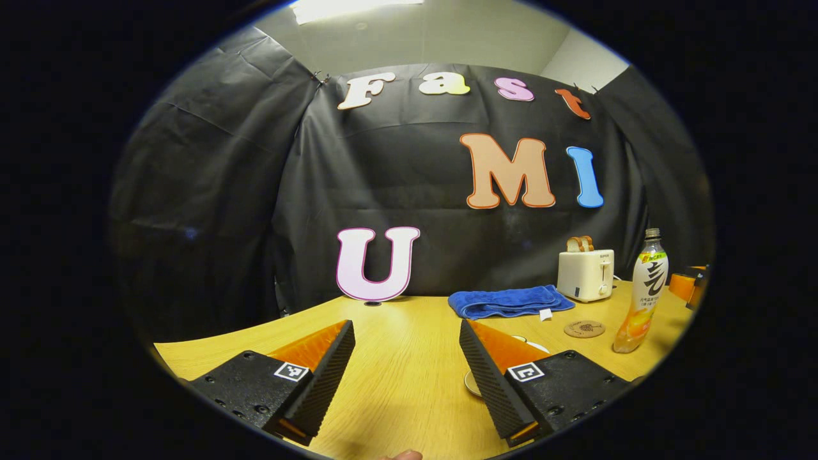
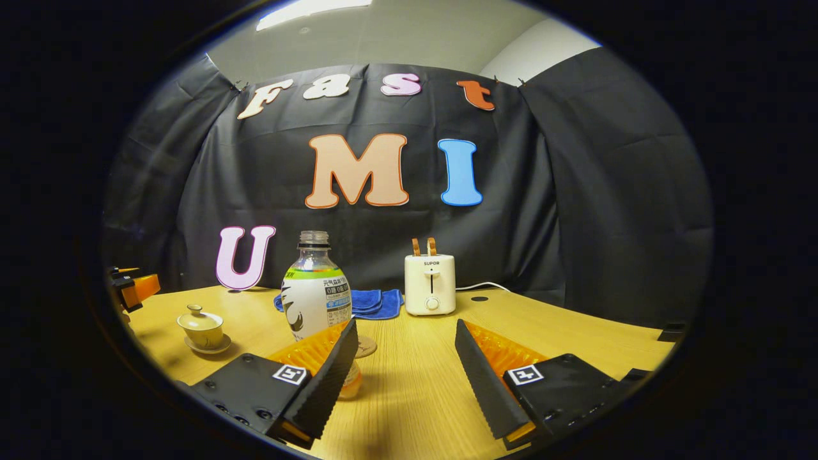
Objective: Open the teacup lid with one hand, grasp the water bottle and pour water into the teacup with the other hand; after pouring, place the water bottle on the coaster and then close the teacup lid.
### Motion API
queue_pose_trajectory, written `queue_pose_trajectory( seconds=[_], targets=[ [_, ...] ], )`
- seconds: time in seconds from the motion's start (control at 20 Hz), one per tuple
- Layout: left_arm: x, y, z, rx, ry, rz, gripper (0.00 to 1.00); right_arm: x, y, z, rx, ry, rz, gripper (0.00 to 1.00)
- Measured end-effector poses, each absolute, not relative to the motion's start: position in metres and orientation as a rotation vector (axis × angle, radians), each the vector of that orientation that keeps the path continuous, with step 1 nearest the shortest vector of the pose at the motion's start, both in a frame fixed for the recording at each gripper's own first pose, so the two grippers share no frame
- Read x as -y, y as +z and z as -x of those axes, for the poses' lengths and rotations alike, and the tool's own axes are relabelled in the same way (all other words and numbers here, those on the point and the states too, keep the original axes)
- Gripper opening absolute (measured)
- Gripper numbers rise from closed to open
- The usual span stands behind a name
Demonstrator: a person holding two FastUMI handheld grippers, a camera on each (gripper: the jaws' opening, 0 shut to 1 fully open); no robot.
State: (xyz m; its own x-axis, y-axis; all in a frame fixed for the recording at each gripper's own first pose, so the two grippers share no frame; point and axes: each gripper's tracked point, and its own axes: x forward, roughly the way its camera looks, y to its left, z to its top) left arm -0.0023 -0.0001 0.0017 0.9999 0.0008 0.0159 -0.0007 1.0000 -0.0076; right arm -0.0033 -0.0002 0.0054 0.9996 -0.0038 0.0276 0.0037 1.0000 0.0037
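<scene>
Grippers (image 1: 407, 364) above wooden table (image 1: 396, 332)

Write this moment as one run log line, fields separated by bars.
left gripper: open | right gripper: open | teacup: lid on | water bottle: upright, ungrasped | coaster: bare

Wooden table (image 2: 575, 332) with teacup (image 2: 202, 327), bottle (image 2: 315, 294), toaster (image 2: 429, 284)

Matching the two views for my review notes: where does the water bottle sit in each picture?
Left gripper view: water bottle at far right, standing uncapped on the table, right of the coaster.
Right gripper view: water bottle left of centre, close behind this gripper's left finger.
Shared landmark: the white toaster beside the blue towel.
</scene>
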Motion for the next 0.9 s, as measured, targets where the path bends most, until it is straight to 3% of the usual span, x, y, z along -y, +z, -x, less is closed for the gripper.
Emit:
queue_pose_trajectory(
  seconds=[0.35,0.65,0.9],
  targets=[
    [0.002,0.004,0.003,0.027,-0.012,0.013,0.96,-0.005,0.005,0.004,0.025,0.015,-0.004,0.97],
    [0.021,0.021,-0.003,0.059,-0.093,-0.026,0.96,-0.012,0.004,0.006,0.016,0.037,-0.015,0.97],
    [0.060,0.013,-0.012,-0.036,-0.224,0.000,0.96,-0.006,0.004,0.008,-0.001,0.041,-0.034,0.97]
  ],
)
